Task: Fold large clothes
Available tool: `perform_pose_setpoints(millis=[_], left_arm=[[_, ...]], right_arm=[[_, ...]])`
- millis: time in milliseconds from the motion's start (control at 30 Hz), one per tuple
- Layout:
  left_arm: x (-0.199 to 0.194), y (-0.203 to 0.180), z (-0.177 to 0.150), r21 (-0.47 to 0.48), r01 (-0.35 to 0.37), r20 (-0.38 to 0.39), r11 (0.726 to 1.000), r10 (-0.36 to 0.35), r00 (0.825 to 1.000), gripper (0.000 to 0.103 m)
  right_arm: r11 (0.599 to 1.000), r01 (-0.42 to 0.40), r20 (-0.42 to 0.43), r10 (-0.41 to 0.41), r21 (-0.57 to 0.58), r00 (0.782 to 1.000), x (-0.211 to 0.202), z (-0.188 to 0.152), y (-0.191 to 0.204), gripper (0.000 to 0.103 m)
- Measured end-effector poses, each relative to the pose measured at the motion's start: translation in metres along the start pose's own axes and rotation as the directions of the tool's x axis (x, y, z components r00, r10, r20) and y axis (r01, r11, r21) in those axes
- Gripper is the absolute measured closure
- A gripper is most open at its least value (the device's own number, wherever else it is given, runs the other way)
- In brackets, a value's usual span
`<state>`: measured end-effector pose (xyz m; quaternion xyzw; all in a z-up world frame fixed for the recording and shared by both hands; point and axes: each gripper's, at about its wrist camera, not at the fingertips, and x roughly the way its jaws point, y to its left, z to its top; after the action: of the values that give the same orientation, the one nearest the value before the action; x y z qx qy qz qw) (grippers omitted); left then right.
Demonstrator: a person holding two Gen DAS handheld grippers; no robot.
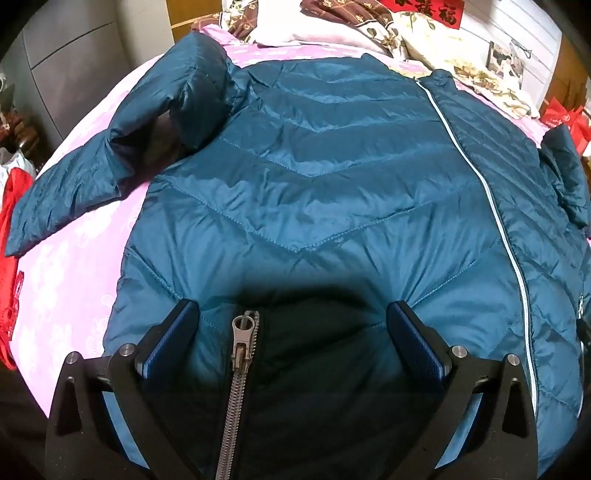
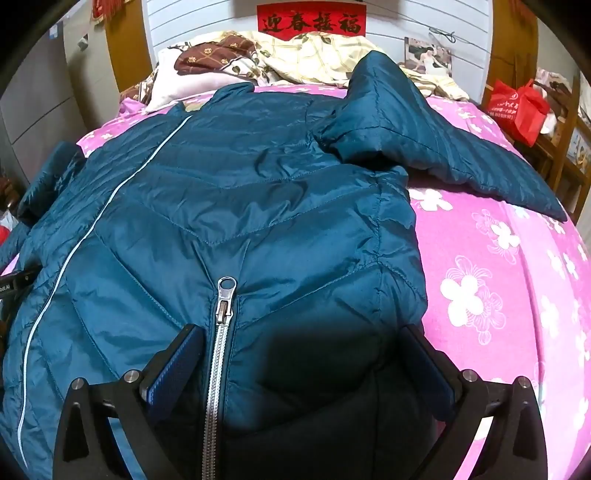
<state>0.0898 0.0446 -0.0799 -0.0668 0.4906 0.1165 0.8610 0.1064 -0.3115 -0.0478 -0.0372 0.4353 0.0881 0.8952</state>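
Observation:
A large teal quilted puffer jacket (image 1: 303, 166) lies spread flat on the pink floral bed (image 1: 74, 258), collar end away from me. Its left sleeve (image 1: 92, 166) is bunched and stretched out to the left. In the right wrist view the jacket (image 2: 240, 192) shows its other sleeve (image 2: 424, 136) lying out to the right. My left gripper (image 1: 291, 317) is open, its jaws straddling the near hem by a metal pocket zipper (image 1: 242, 343). My right gripper (image 2: 303, 343) is open over the near hem, beside another zipper (image 2: 221, 317).
Pillows and a crumpled floral quilt (image 2: 295, 55) lie at the bed's head under a red banner (image 2: 310, 22). A red bag (image 2: 517, 107) stands on a wooden shelf at the right. Red cloth (image 1: 11, 258) hangs off the bed's left edge. Grey cupboards (image 1: 74, 55) stand at the left.

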Motion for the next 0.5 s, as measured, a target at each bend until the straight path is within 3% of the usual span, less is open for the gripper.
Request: perform_pose_setpoints(millis=[267, 367, 500], left_arm=[[0.000, 0.001, 0.001, -0.001, 0.002, 0.003, 1.000, -0.002, 1.000, 0.000], [0.001, 0.001, 0.001, 0.000, 0.000, 0.005, 1.000, 0.000, 1.000, 0.000], [0.001, 0.001, 0.002, 0.000, 0.000, 0.005, 1.000, 0.000, 1.000, 0.000]], right_arm=[[0.999, 0.017, -0.022, -0.018, -0.031, 1.000, -0.008, 0.004, -0.007, 0.000], [0.996, 0.050, 0.025, -0.048, -0.072, 0.999, -0.012, 0.010, -0.005, 0.000], [0.994, 0.045, -0.039, -0.049, -0.096, 0.998, -0.004, 0.007, -0.018, 0.000]])
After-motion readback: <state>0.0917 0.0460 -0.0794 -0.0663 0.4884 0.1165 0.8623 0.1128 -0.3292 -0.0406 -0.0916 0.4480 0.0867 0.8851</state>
